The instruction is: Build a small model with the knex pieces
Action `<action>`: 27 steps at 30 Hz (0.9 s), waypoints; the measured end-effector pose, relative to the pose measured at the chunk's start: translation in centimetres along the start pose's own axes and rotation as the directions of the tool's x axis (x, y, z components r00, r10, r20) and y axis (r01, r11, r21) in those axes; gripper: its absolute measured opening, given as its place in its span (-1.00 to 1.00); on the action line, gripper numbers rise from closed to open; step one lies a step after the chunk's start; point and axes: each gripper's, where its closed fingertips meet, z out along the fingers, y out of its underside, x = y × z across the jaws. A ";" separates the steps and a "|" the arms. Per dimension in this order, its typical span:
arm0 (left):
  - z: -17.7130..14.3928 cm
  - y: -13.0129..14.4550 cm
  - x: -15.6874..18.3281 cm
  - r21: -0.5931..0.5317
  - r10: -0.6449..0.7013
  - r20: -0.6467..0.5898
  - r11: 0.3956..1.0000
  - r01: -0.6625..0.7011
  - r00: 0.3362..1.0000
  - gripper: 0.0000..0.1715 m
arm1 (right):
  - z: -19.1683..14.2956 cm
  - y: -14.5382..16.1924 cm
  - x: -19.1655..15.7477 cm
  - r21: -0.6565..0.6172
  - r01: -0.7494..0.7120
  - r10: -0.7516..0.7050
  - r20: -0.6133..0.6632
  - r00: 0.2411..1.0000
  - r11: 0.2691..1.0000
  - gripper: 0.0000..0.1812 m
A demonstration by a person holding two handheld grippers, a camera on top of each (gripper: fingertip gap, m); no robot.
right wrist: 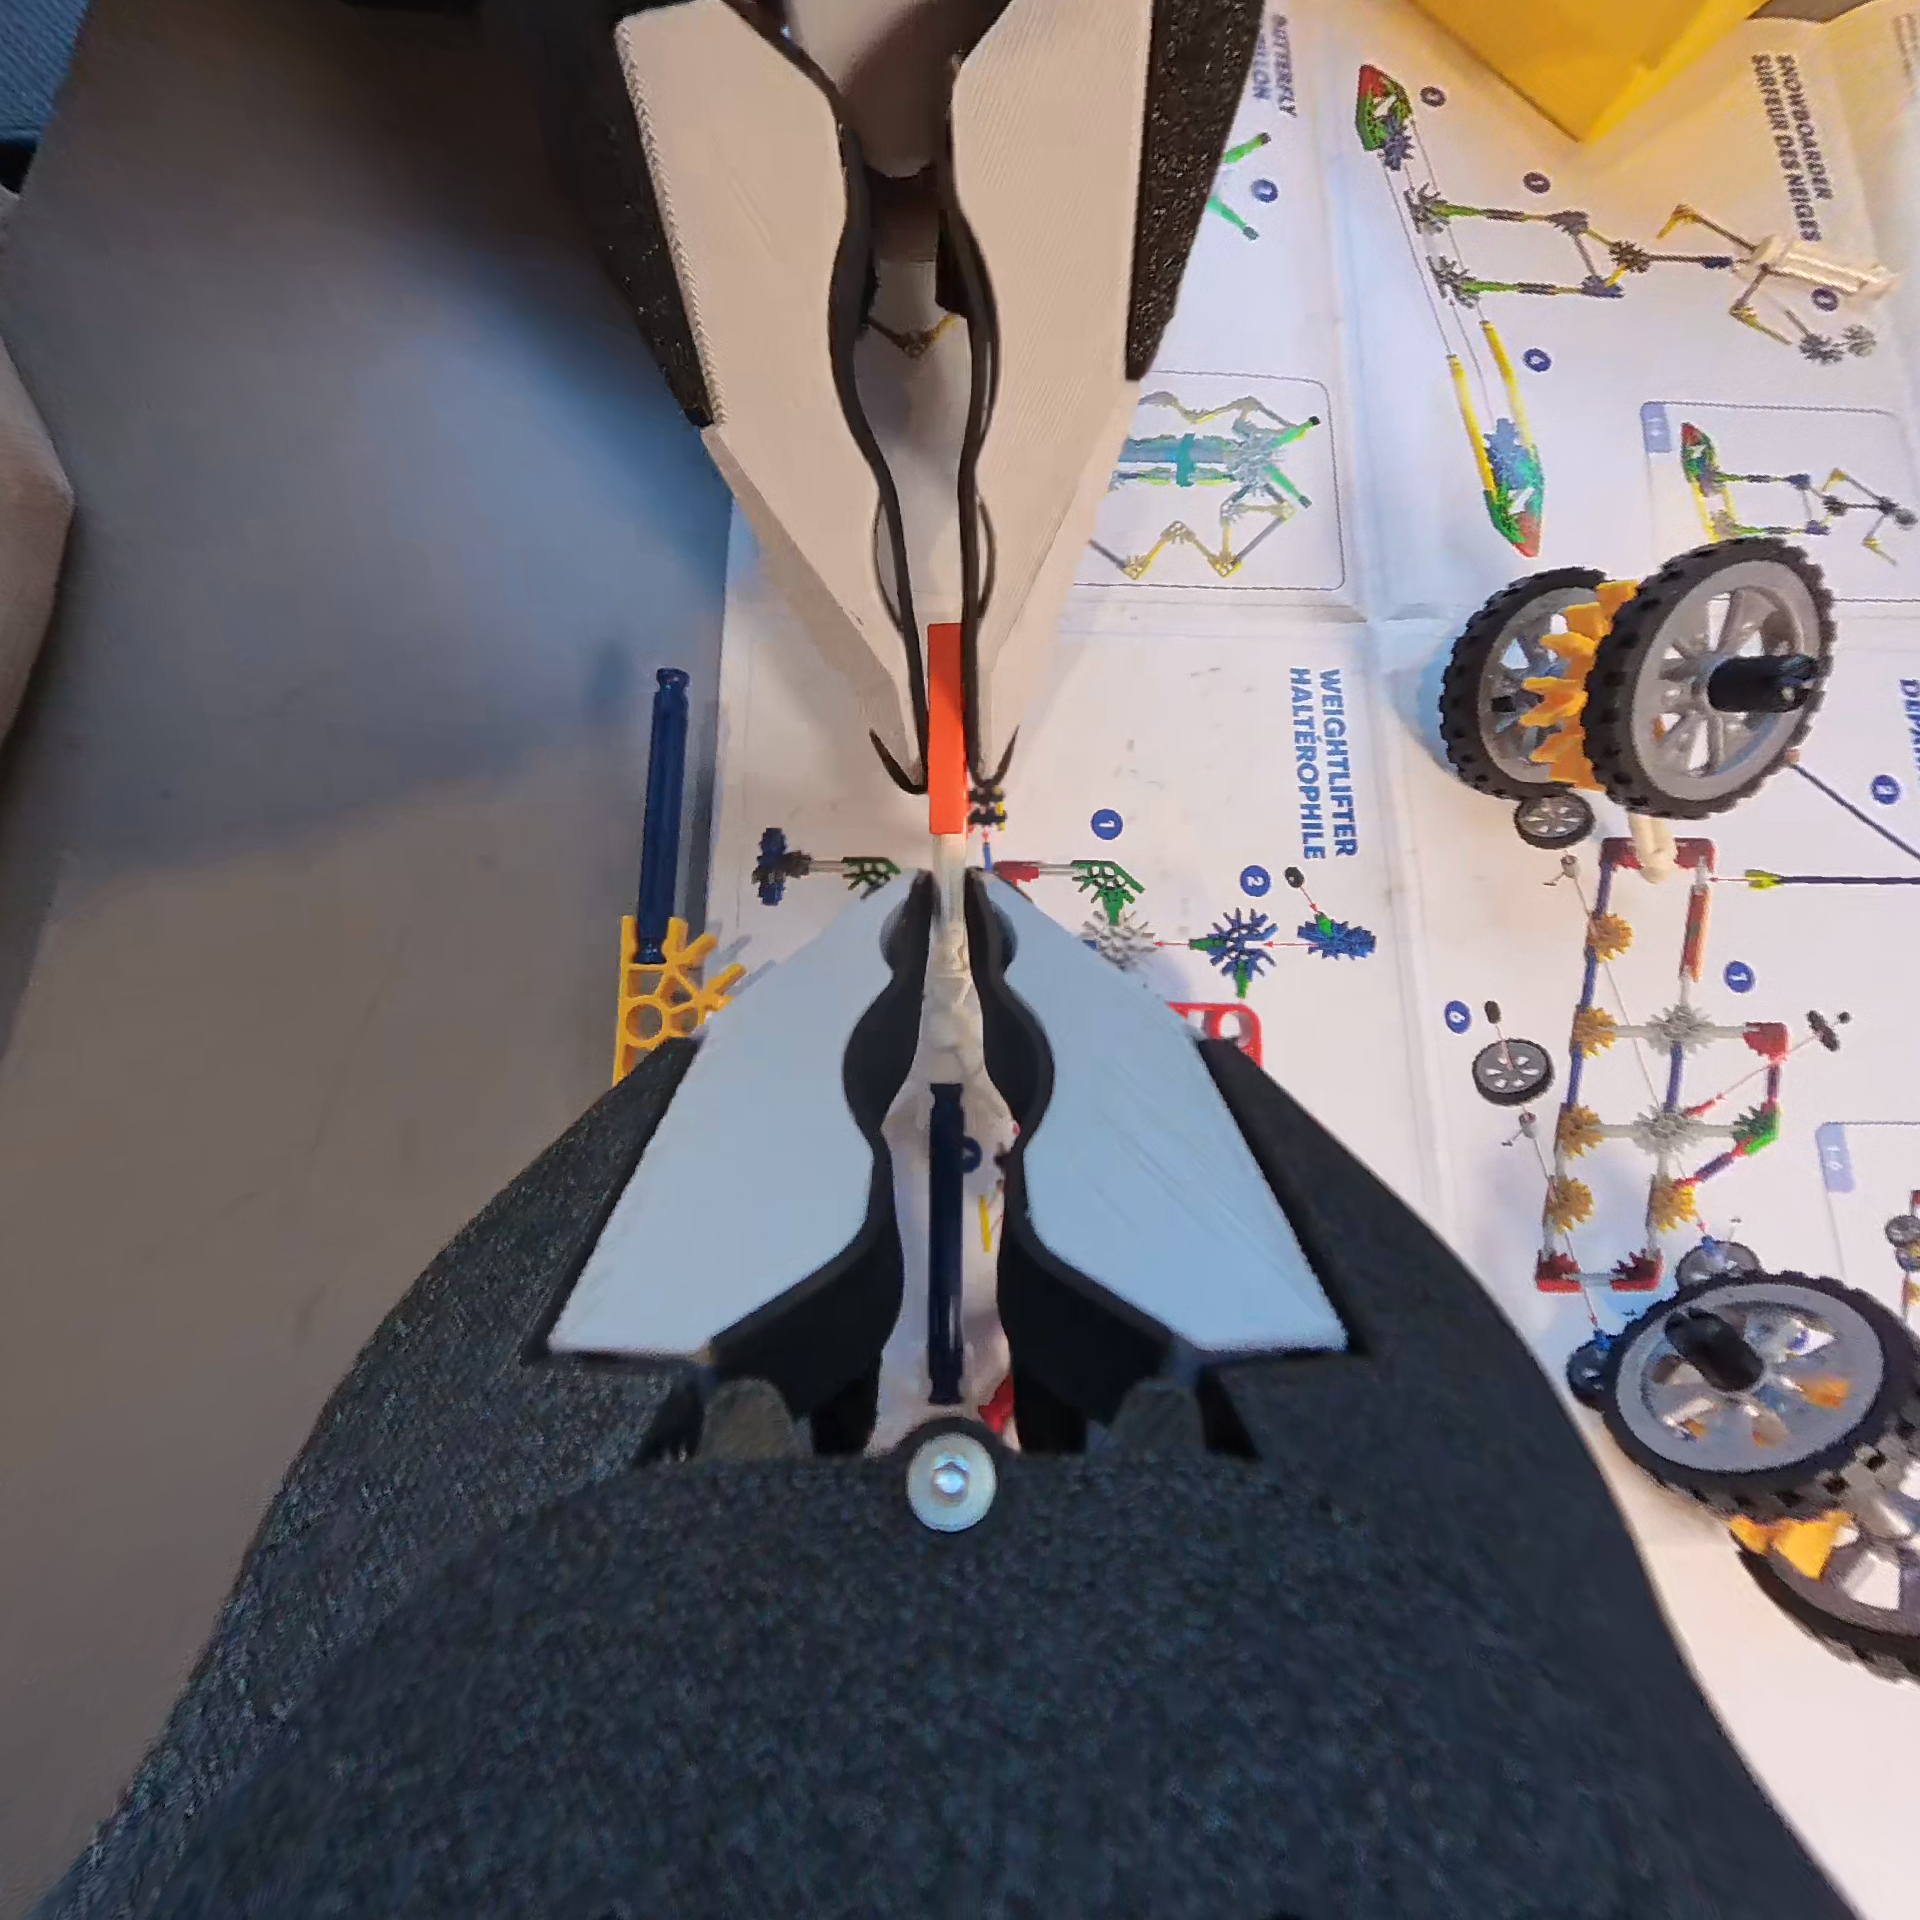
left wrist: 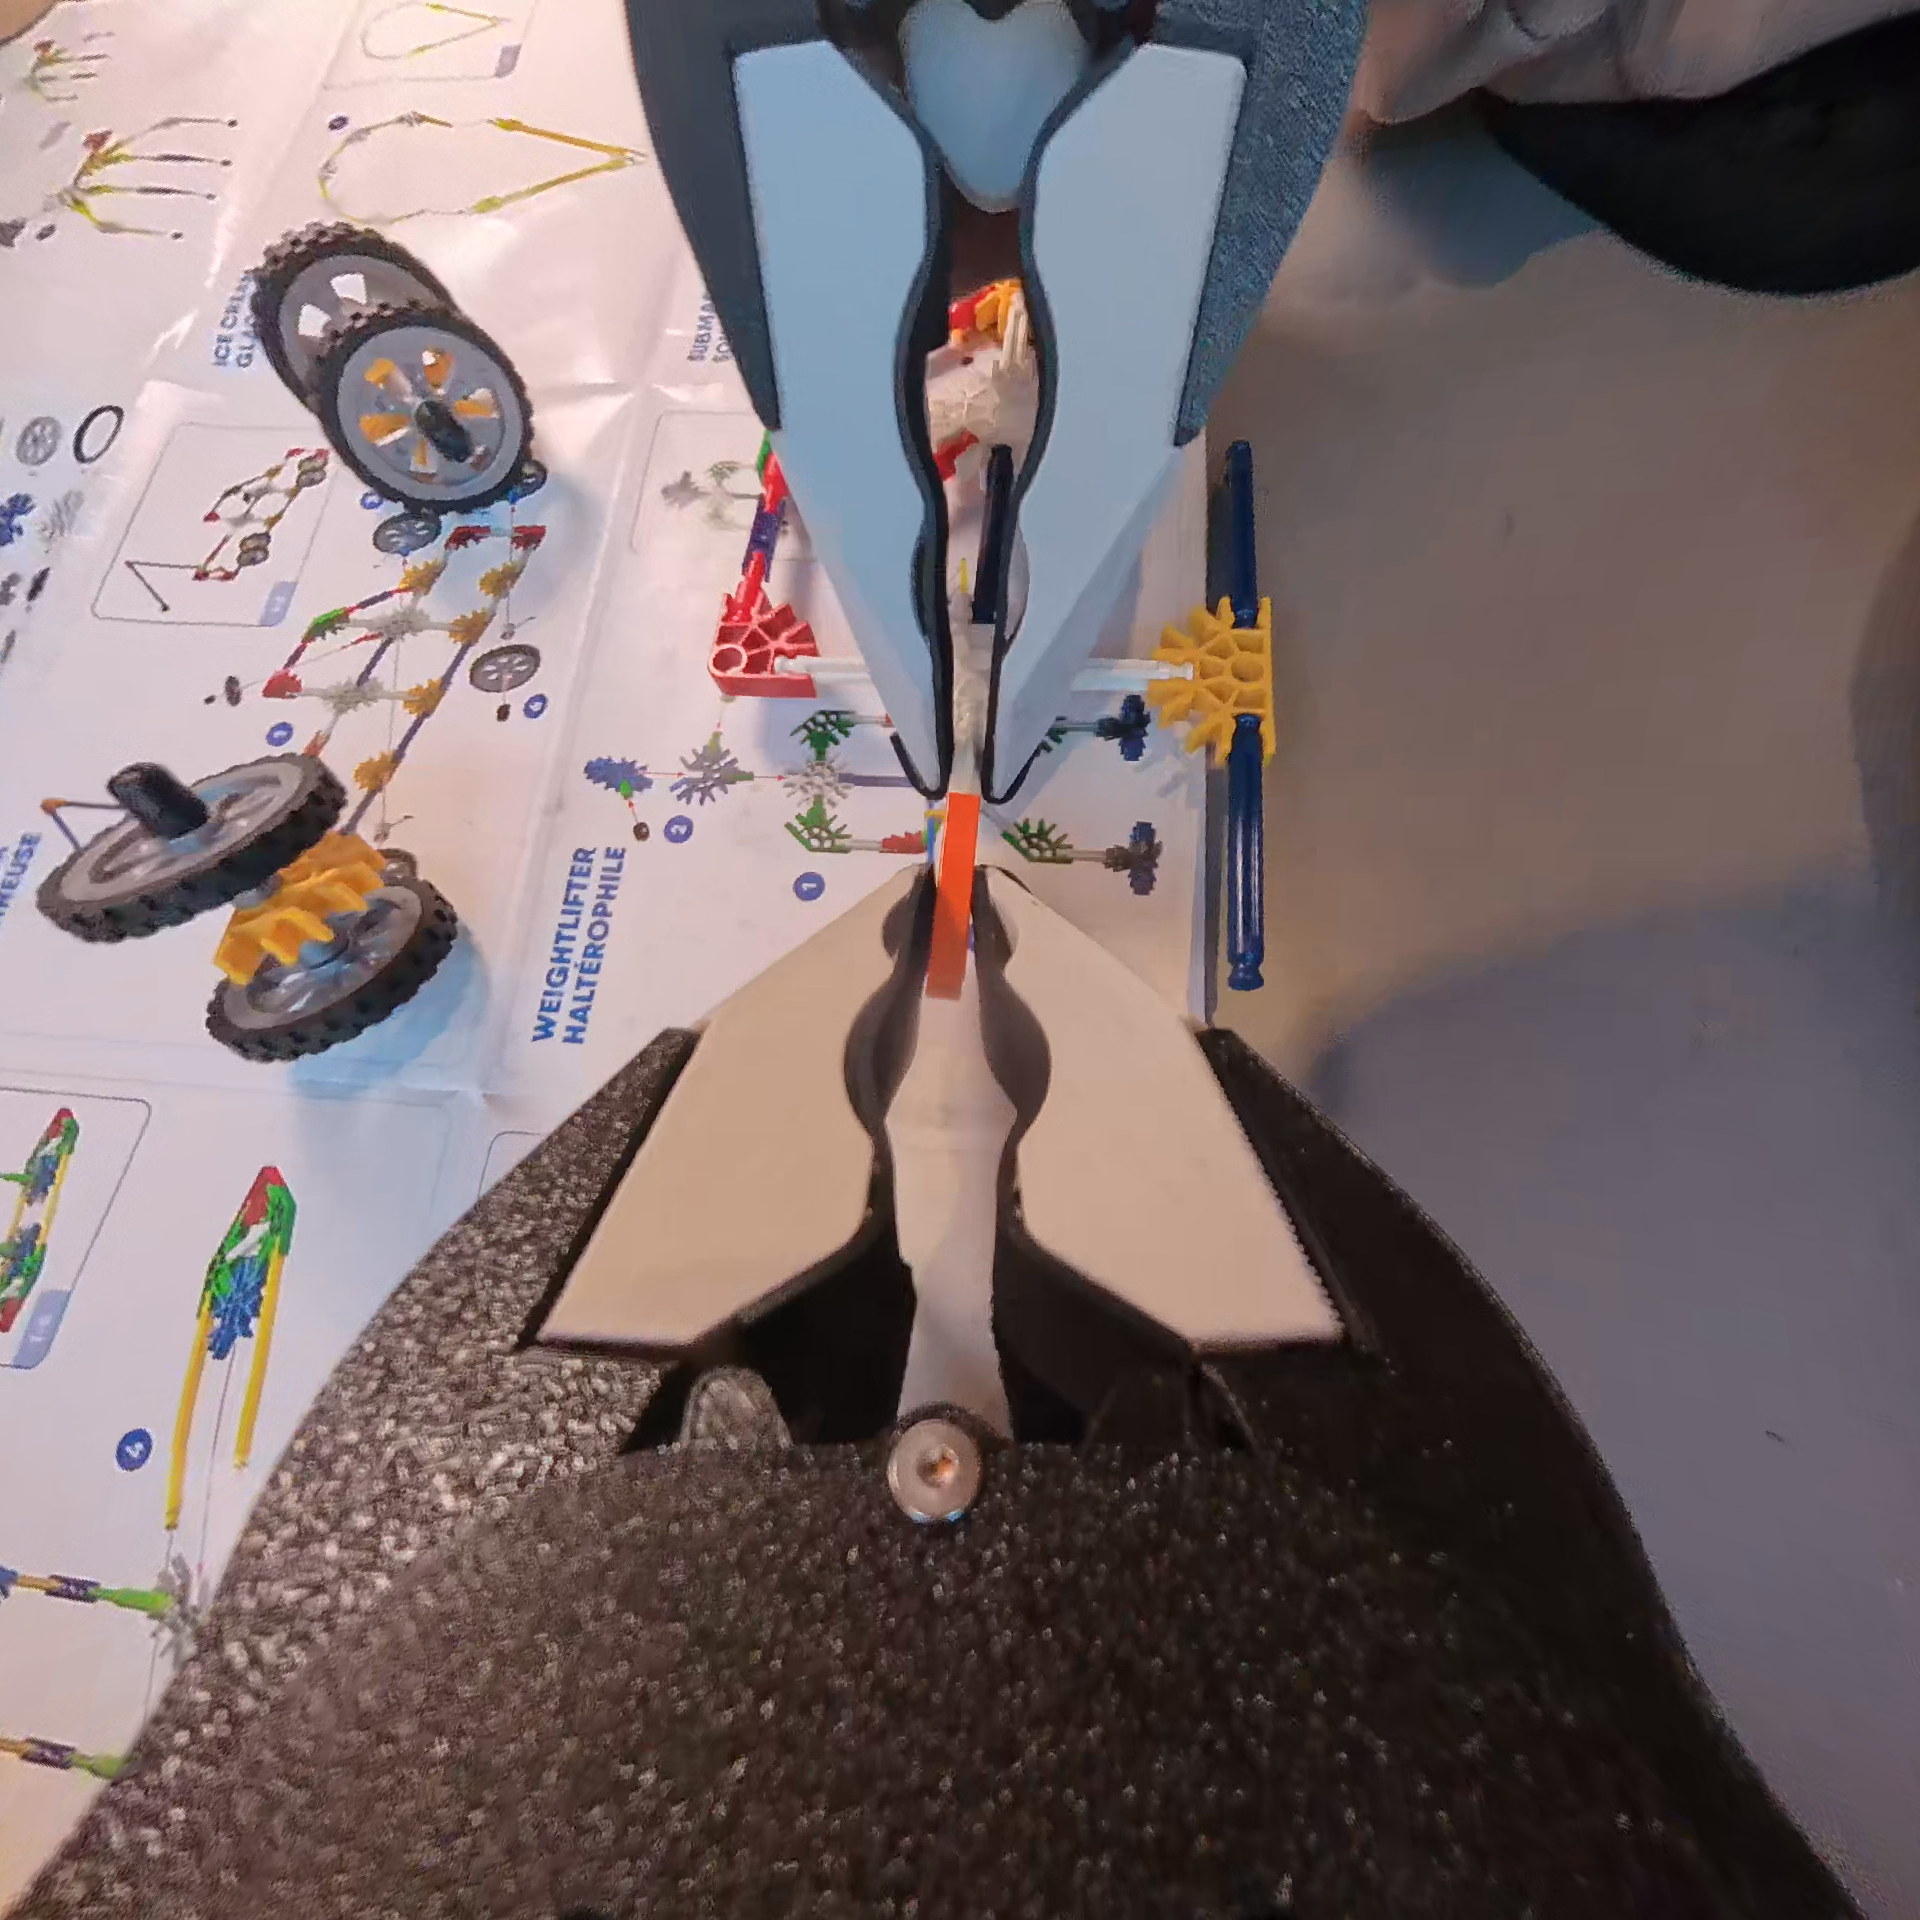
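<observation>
My two grippers meet tip to tip above a printed instruction sheet (left wrist: 582, 343). My left gripper (left wrist: 948, 891) is shut on a flat orange piece (left wrist: 951, 914), which also shows in the right wrist view (right wrist: 945, 727). My right gripper (right wrist: 945, 888) is shut on a white connector (right wrist: 951, 1003) with a short white rod (right wrist: 947, 857) pointing at the orange piece. The rod's tip touches the orange piece's end. In the left wrist view the right gripper (left wrist: 961, 779) comes in from the top, holding the white connector (left wrist: 968, 691). A dark blue rod (right wrist: 943, 1236) shows behind the white connector.
A yellow connector on a blue rod (left wrist: 1231, 675) and a red connector (left wrist: 756, 652) lie on the sheet under the grippers. Two wheel pairs (left wrist: 395, 364) (left wrist: 249, 894) stand to the left on the sheet. A yellow box (right wrist: 1579, 62) is at the sheet's far corner. Grey tabletop (left wrist: 1558, 831) lies beside the sheet. Both grippers' tips are close together, under 4 cm apart.
</observation>
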 end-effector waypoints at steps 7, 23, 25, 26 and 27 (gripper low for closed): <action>-1.1 -0.7 -3.5 0.119 -0.320 0.064 0.943 0.311 0.945 -0.93 | -0.1 -1.6 3.8 0.131 -0.116 0.139 -0.182 0.973 0.984 -0.96; -0.7 -4.0 -4.4 0.189 -0.258 0.348 0.961 0.202 0.901 -1.00 | -0.4 -1.8 7.2 0.296 -0.322 0.406 -0.292 0.866 0.899 -0.98; -0.9 -5.0 -3.9 0.181 -0.182 0.367 0.976 0.121 0.912 -1.00 | -1.0 -1.9 7.5 0.313 -0.326 0.416 -0.288 0.863 0.892 -0.97; -1.2 -5.4 -4.0 0.185 -0.158 0.380 0.978 0.092 0.911 -1.00 | -1.1 -2.0 7.3 0.307 -0.321 0.407 -0.275 0.871 0.896 -0.97; -1.6 -5.4 -4.3 0.183 -0.156 0.390 0.979 0.090 0.908 -1.00 | -1.1 -2.0 7.2 0.311 -0.322 0.408 -0.269 0.873 0.894 -0.97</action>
